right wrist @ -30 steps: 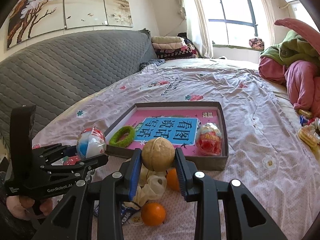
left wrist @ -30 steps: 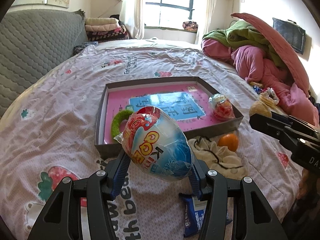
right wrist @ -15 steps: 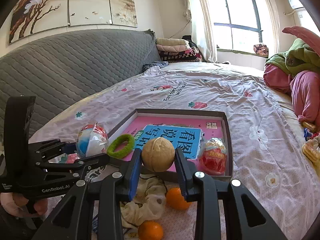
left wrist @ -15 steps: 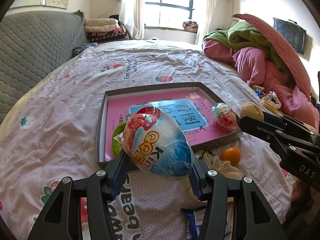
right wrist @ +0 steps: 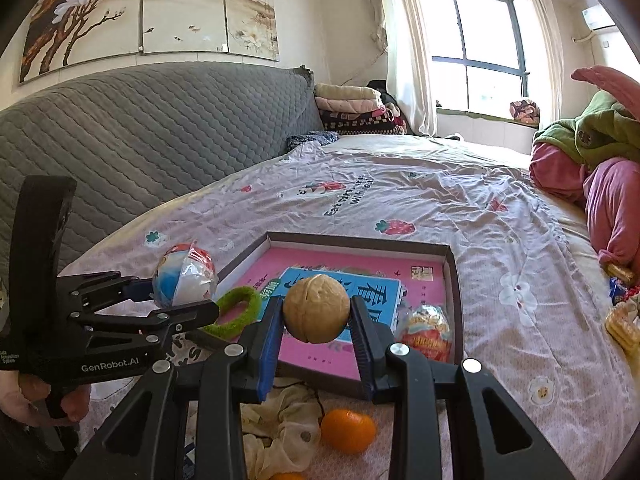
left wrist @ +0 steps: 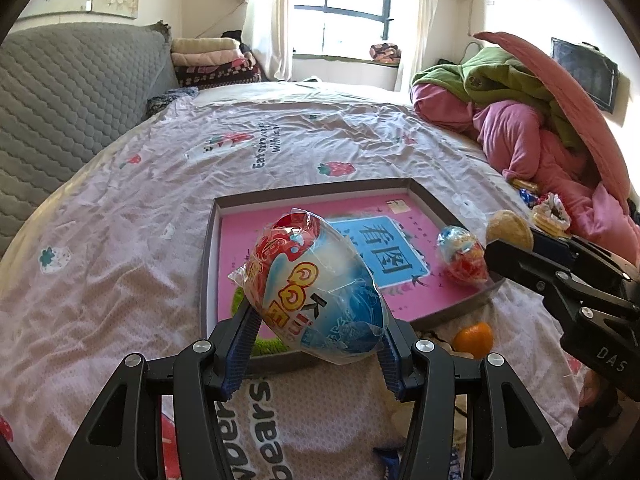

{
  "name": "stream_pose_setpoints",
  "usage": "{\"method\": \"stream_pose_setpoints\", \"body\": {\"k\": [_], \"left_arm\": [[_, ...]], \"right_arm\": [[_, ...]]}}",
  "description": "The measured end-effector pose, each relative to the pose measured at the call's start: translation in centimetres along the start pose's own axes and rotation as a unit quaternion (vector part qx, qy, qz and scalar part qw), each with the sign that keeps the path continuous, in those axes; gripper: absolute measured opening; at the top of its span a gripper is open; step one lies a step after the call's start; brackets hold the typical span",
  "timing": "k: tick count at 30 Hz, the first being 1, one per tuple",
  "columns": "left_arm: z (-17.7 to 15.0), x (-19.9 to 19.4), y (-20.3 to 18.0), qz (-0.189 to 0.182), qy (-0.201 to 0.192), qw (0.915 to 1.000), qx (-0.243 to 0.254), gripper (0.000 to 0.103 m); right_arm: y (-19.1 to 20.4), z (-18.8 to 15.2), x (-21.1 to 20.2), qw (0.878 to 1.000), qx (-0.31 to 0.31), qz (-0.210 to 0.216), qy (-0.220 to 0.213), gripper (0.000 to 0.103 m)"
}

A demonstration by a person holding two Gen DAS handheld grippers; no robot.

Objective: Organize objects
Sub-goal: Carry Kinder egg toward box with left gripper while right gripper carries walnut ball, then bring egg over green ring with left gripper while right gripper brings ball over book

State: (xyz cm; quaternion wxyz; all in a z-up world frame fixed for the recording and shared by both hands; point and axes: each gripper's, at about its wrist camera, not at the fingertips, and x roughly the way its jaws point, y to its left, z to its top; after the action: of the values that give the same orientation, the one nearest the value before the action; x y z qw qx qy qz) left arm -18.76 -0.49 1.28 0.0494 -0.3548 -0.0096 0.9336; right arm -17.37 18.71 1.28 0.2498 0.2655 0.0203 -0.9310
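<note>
A tray (right wrist: 454,280) lies mid-bed (right wrist: 400,184); in it a ring (right wrist: 236,312) near left, a wrapped egg (right wrist: 426,332) near right. A tangerine (right wrist: 347,430) lies just nearer.

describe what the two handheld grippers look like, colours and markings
Both are matte black angular frames with silver screws and ribbed blue finger pads. The left gripper carries white "GenRobot.AI" lettering; the right gripper shows white "DAS". No cables or sleeves visible.

The left gripper (left wrist: 316,344) is held up in the air, and its 2 fingers are closed tight on a toy egg (left wrist: 316,288). The right gripper (right wrist: 316,340) is held up beside it, and its 2 fingers are closed on a walnut (right wrist: 316,308). The left handle is gripped by a hand (right wrist: 36,400) down low.
</note>
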Motion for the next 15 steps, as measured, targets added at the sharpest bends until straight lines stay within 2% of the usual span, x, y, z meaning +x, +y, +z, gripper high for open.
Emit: {"method": "stream_pose_setpoints", "body": {"k": [15], "left_arm": [[2.5,0.5,1.3,0.007,-0.015,0.9999,-0.003,0.056]], "right_arm": [[0.0,1.0,1.6,0.999,-0.027,-0.018,-0.005,0.034]]}}
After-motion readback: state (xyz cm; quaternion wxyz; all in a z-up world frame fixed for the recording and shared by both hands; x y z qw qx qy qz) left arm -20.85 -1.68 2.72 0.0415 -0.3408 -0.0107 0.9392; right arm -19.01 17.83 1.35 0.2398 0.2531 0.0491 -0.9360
